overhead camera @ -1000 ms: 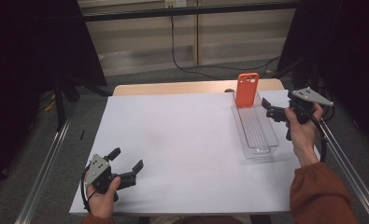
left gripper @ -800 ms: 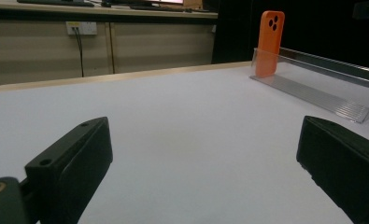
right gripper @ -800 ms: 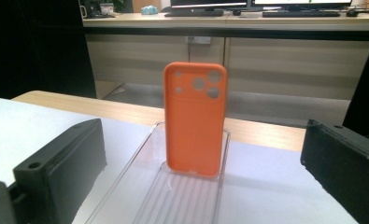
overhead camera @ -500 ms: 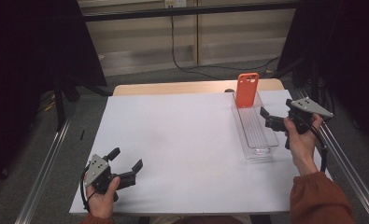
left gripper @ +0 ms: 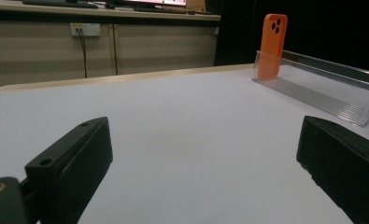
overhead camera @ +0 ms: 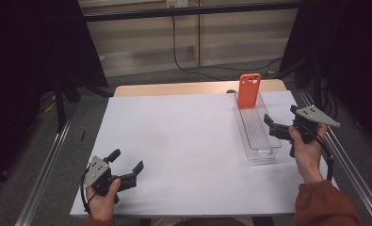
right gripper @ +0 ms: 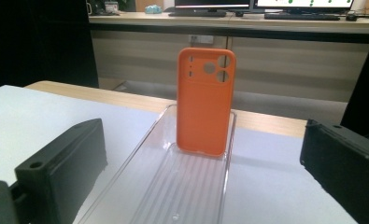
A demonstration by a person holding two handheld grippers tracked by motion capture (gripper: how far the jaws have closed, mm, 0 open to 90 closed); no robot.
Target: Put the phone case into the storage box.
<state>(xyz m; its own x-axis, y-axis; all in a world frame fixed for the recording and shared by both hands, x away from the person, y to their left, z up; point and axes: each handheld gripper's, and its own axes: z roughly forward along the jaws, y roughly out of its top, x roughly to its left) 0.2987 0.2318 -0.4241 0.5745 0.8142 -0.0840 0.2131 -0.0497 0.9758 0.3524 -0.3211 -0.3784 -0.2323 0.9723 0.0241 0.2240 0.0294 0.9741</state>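
Observation:
An orange phone case [overhead camera: 248,89] stands upright at the far end of a long clear plastic tray [overhead camera: 256,137] on the right of the white table. My right gripper [overhead camera: 280,115] is held open just to the right of the tray, level with its near half. In the right gripper view the phone case [right gripper: 205,105] stands straight ahead between the wide-apart jaws, with the tray's ribbed floor [right gripper: 191,186] bare below it. My left gripper [overhead camera: 125,160] rests open near the table's front left corner, nothing between its jaws. In the left gripper view the phone case [left gripper: 272,44] and tray [left gripper: 313,91] lie far off to the right.
A white sheet [overhead camera: 188,136] covers the tabletop; a strip of bare wood [overhead camera: 174,88] shows at its far edge. Metal rails [overhead camera: 44,169] run along both sides. A cable [overhead camera: 176,42] hangs down the wall behind the table.
The right gripper has drawn back a little toward the person along the tray's right side. The left gripper has stayed where it was.

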